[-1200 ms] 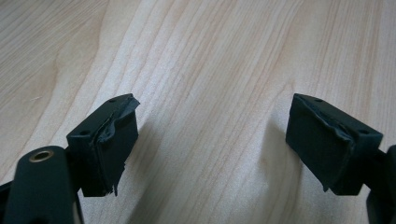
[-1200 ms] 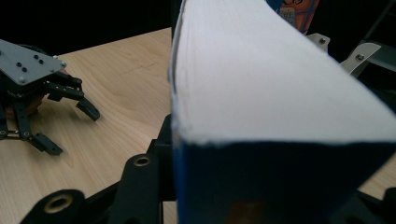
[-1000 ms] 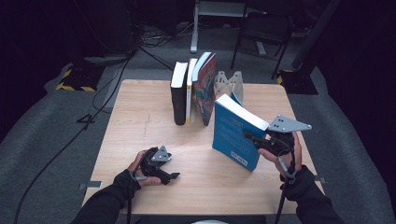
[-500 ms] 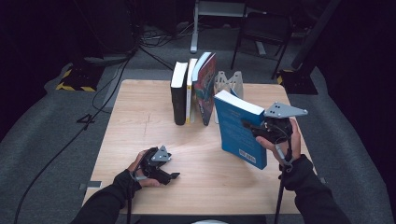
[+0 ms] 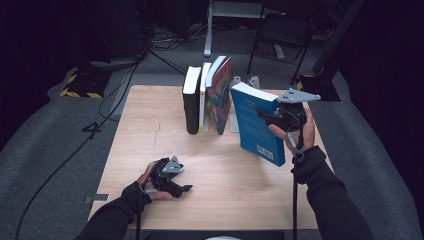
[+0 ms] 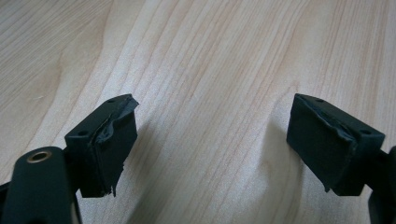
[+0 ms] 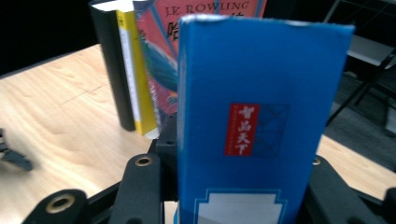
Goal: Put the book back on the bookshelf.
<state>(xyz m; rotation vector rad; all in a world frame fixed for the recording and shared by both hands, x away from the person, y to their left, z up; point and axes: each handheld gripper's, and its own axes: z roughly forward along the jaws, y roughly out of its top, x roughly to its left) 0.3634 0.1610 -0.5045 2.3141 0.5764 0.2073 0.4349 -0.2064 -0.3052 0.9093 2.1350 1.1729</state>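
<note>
A blue book (image 5: 256, 126) is held upright above the right half of the wooden table (image 5: 150, 120), with my right gripper (image 5: 272, 116) shut on its spine. In the right gripper view the blue spine (image 7: 252, 116) with a red label stands between the jaws. Three books stand in a row at the table's back: a black one (image 5: 190, 102), a thin yellow one (image 5: 203, 97) and a red illustrated one (image 5: 220, 95), which leans. My left gripper (image 5: 185, 188) rests low near the front left edge, open, its pads (image 6: 109, 140) wide apart over bare wood.
A pale bookend (image 5: 235, 82) stands behind the row, just behind the blue book. Cables and a black-and-yellow box (image 5: 82, 82) lie on the grey floor to the left. A chair (image 5: 280, 35) stands beyond the table.
The right gripper has carried the blue book up and toward the row of standing books, turning it more upright. The left gripper has stayed put.
</note>
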